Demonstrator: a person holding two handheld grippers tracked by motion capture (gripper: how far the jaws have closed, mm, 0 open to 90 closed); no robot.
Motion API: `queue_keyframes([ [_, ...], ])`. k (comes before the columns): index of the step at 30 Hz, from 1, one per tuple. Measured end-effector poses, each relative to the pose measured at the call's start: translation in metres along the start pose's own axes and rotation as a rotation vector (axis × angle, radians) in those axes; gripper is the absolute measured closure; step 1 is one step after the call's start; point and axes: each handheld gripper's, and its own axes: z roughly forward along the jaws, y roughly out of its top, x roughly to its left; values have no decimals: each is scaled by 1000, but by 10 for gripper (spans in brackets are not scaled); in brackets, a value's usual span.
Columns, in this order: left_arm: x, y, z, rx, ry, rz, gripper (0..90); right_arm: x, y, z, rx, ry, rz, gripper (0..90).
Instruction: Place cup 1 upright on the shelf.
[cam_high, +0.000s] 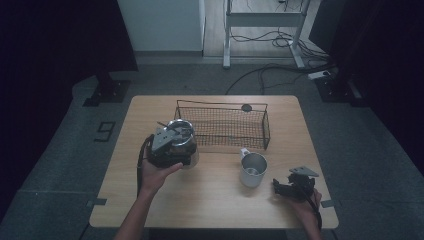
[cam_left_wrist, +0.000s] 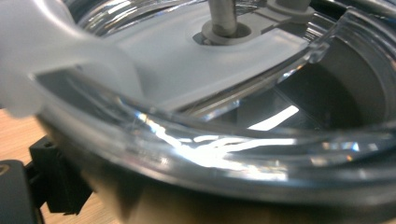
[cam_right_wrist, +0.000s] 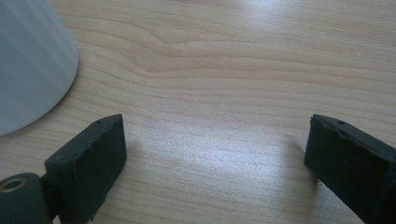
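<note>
A glass pot (cam_high: 181, 131) with a white insert and a metal rod stands on the wooden table (cam_high: 210, 200), by the left front corner of a black wire basket (cam_high: 225, 127). My left gripper (cam_high: 170, 150) is clamped on it from the near side. In the left gripper view the pot's rim (cam_left_wrist: 224, 154) looms close, with one black finger (cam_left_wrist: 51, 182) beside it at lower left. A white mug (cam_high: 253, 170) stands right of centre. My right gripper (cam_high: 277, 186) lies on the table just right of the mug, open, with bare wood between its jaws (cam_right_wrist: 215, 154). The mug's wall (cam_right_wrist: 28, 65) shows at upper left there.
The wire basket takes up the table's back middle, and a small dark round thing (cam_high: 246, 107) sits at its far rim. Bare wood (cam_right_wrist: 224, 70) lies ahead of the right gripper. Beyond the table are a desk frame (cam_high: 265, 20) and floor cables.
</note>
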Motion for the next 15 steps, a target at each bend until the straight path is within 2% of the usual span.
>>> queue_keyframes([
  [15,5,9,4,7,8,2,41,0,0,0,-1,-2,3,57],
])
